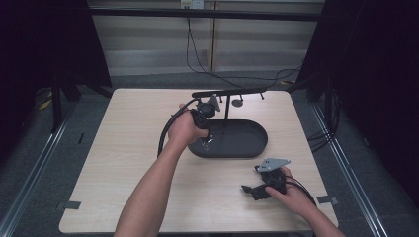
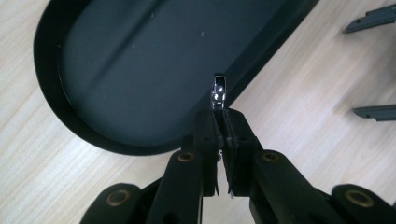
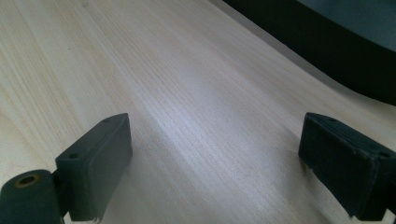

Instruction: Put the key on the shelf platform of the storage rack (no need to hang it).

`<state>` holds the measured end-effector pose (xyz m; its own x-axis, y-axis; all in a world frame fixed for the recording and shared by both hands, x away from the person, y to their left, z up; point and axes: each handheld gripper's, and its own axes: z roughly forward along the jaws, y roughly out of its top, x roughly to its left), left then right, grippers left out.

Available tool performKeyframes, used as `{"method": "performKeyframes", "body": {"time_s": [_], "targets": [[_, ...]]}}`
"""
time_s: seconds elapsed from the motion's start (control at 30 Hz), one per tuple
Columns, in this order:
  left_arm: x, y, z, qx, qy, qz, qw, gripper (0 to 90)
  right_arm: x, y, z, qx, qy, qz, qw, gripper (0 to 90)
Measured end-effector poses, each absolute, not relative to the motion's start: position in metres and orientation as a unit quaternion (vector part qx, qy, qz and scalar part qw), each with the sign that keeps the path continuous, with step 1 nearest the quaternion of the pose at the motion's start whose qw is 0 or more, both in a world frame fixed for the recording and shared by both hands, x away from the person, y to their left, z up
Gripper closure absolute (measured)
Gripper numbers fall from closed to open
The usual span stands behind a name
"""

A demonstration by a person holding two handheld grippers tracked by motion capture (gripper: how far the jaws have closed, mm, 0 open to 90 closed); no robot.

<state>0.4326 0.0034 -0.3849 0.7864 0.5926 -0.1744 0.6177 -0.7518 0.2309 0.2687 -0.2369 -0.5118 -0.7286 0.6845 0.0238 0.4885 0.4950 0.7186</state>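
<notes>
A small shiny silver piece [image 2: 218, 92] sticks out from between the tips of my left gripper [image 2: 222, 114], which is shut on it. That gripper [image 1: 205, 141] points down over the near left part of a black oval tray [image 1: 262, 143], just inside its rim [image 2: 51, 93]. What the silver piece is, I cannot tell. My right gripper [image 1: 253, 190] rests low on the wooden table near the front right, its jaws open with nothing between them [image 3: 215, 140]. The tray's dark wall [image 3: 327, 51] lies ahead of it.
A thin black post [image 1: 227, 111] rises from the tray and carries a long horizontal bar [image 1: 230, 92] with small pegs. The wooden tabletop [image 1: 133, 148] stretches left of the tray. Cables [image 1: 197, 54] run along the floor behind the table.
</notes>
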Motion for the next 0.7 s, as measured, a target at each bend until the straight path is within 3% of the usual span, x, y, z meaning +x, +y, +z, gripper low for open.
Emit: {"method": "performKeyframes", "body": {"time_s": [0.7], "targets": [[0.439,-0.007,-0.402,0.936,0.325,-0.035,0.132,85.1,0.269,-0.237,-0.512,0.343,0.854,0.367,0.133,9.2]]}}
